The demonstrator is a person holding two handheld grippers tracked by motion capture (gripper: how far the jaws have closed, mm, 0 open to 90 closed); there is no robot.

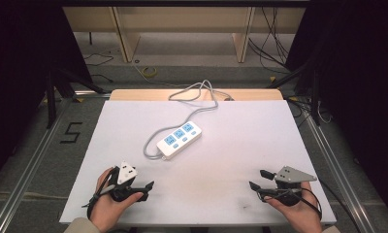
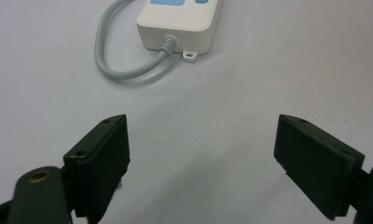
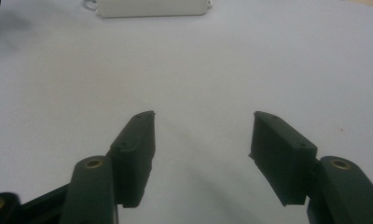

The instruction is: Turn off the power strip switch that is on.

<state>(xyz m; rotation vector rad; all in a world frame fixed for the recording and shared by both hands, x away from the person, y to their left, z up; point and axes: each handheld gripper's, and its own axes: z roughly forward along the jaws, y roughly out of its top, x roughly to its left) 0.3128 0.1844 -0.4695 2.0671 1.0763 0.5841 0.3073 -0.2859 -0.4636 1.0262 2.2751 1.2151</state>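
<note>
White power strip (image 1: 179, 140), blue sockets, no legible writing.

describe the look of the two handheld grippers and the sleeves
Both the left gripper and the right gripper are black, with two flat blocky fingers on brass-pinned links. Each carries a grey three-cornered plate on top and trails a black cable. The beige sleeves show at the cuffs.
</note>
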